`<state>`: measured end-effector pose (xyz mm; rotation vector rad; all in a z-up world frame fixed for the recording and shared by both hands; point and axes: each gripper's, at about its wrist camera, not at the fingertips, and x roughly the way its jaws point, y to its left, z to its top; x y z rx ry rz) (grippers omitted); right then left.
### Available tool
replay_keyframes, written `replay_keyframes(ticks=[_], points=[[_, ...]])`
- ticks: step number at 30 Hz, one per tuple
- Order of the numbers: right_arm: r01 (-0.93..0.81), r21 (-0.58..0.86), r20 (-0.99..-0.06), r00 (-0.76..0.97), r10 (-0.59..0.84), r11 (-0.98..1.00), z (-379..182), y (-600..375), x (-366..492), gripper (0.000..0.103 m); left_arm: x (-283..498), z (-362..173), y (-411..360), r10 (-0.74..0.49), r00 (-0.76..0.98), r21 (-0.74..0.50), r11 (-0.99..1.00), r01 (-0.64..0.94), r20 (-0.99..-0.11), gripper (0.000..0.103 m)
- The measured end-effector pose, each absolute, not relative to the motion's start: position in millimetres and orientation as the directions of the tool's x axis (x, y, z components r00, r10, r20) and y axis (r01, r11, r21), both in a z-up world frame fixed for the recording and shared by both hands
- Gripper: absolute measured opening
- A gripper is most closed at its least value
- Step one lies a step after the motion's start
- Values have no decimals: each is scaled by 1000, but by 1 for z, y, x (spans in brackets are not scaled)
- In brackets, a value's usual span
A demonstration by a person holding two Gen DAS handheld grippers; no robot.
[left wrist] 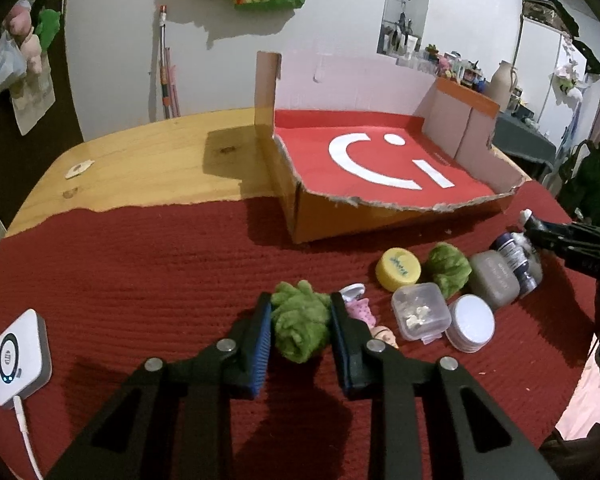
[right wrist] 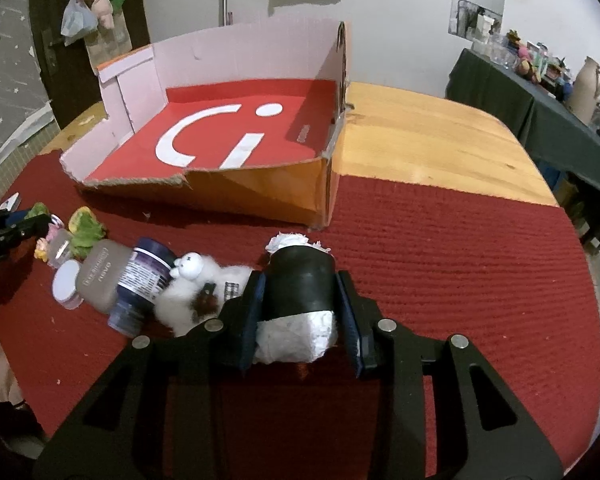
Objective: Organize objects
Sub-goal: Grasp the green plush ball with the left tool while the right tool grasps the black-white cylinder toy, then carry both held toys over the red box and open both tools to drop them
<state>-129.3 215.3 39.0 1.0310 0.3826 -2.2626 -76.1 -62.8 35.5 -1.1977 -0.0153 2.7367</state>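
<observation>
My left gripper point(left wrist: 300, 300) is shut on a green plush toy point(left wrist: 300, 328) that rests on the red mat point(left wrist: 140, 280). My right gripper point(right wrist: 301, 280) is shut on a black cup stuffed with white wrapping point(right wrist: 296, 340), its pads pressed against both sides. The open cardboard box point(left wrist: 340, 224) with a red floor stands behind both, and nothing lies in it. Between the two grippers lie a white sheep plush point(right wrist: 196, 284), a dark blue jar point(right wrist: 144, 280) and a grey bottle point(right wrist: 100, 280).
To the right of the held plush lie a pink toy point(left wrist: 360, 308), a yellow lid point(left wrist: 398, 269), a second green plush point(left wrist: 448, 268), a clear small box point(left wrist: 420, 312) and a white round tin point(left wrist: 471, 323). A white device point(left wrist: 18, 356) with a cable lies at the mat's left.
</observation>
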Motion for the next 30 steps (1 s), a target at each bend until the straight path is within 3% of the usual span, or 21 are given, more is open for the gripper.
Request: replay_keyframes(ticks=[11,25,30], points=[[646,3,-742,-510,-435,-763,46,216,-125,34,-69,42,-62,138,-686,-59,-989,-137,-715,28],[705,-27,-662,-544,-516,-709,96,190,-128,34,-85,95,-48,169,-756,-25,-980,-198,-632,28],[733,-32,-679,-514,-524,-679,103,168,-146,34,-110,104,-35,207,-728,-15,-965,-261,-653,28]])
